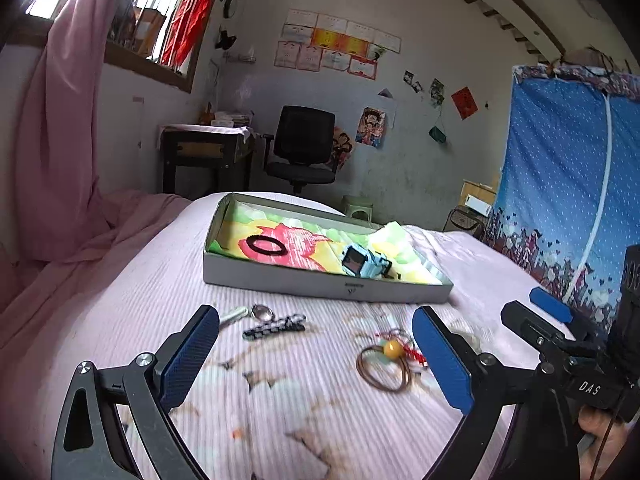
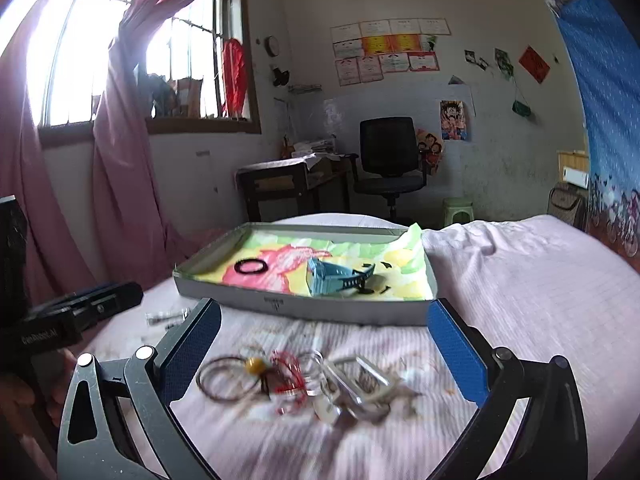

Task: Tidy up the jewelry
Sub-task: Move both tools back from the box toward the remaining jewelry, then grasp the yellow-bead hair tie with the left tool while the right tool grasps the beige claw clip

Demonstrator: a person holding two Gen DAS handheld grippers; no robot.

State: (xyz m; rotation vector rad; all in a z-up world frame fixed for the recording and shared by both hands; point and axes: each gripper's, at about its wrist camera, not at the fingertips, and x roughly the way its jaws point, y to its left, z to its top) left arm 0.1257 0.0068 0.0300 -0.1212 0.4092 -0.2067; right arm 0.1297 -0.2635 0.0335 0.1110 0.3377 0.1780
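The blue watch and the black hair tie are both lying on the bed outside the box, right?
Not quite. The blue watch and the black hair tie both lie inside the box, on its colourful lining, not out on the bed. The right wrist view shows this clearly.

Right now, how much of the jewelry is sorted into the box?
Done: black ring and blue watch lie in the box. In hand: nothing; left claw and right claw are open. Left on the bed: checkered clip, beaded cord, clear pieces.

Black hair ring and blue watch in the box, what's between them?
Nothing lies between the black hair ring and blue watch; only the colourful cloth lining shows, in both wrist views.
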